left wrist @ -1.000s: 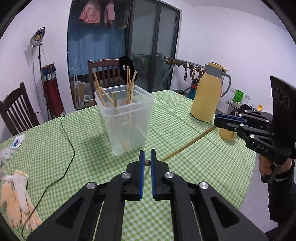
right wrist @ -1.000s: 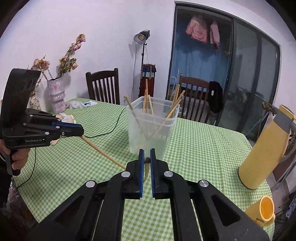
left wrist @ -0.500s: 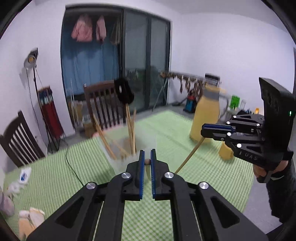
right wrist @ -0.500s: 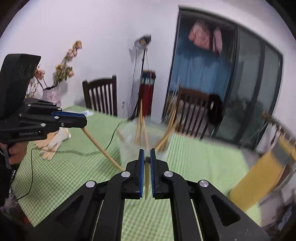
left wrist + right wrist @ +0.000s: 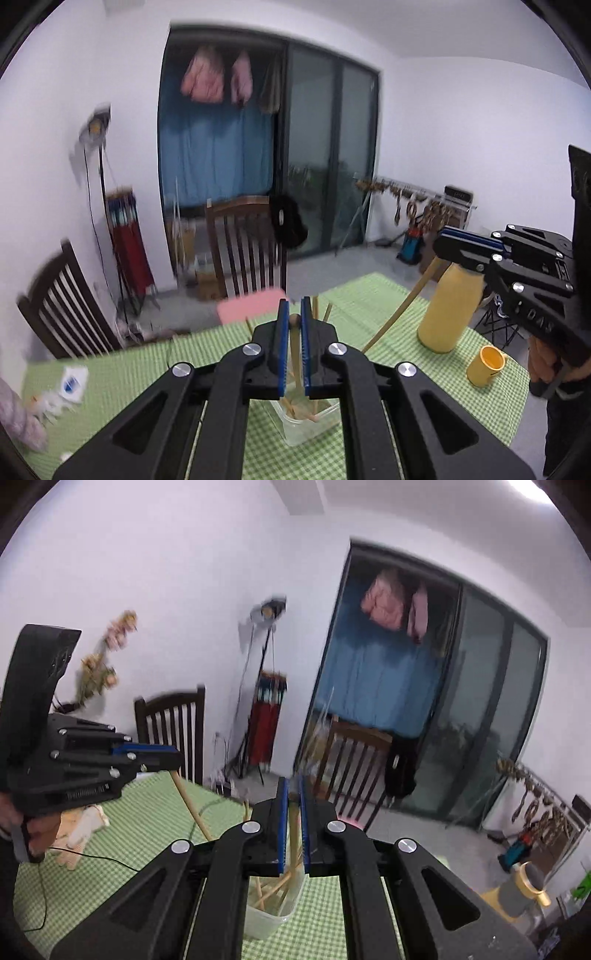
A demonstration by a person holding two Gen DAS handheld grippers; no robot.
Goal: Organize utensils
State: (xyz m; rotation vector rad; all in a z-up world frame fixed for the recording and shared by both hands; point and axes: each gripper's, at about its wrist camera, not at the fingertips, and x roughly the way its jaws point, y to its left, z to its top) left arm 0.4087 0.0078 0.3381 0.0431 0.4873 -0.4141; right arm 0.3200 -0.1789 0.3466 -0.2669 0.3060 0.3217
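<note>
Left wrist view is showing me my left gripper (image 5: pixel 292 325) with its blue pads pinching the rounded top end of one wooden chopstick (image 5: pixel 294 350), which is hanging down between the jaws toward the clear plastic container (image 5: pixel 308 424). That container is my landmark: it is sitting on the green checked tablecloth (image 5: pixel 122 373) directly below the jaws, already holding a loose bundle of chopsticks leaning against its walls. I judge I am holding each stick by its very tip so it is dangling close to upright and can drop in end first. To the right of the container, my right gripper (image 5: pixel 441 243) is coming in from the side, pads pressed on a second chopstick (image 5: pixel 399 314) that is slanting down toward the container. Right wrist view is confirming this: the right gripper (image 5: pixel 291 797) is clamping that stick's top, its shaft (image 5: pixel 293 834) running down into the container (image 5: pixel 273 919) beneath. Left of the container there, the left gripper (image 5: pixel 173 762) is gripping its own stick. Beyond the container, a yellow thermos (image 5: pixel 448 306) and a cup (image 5: pixel 484 365) are standing well apart from it.
</note>
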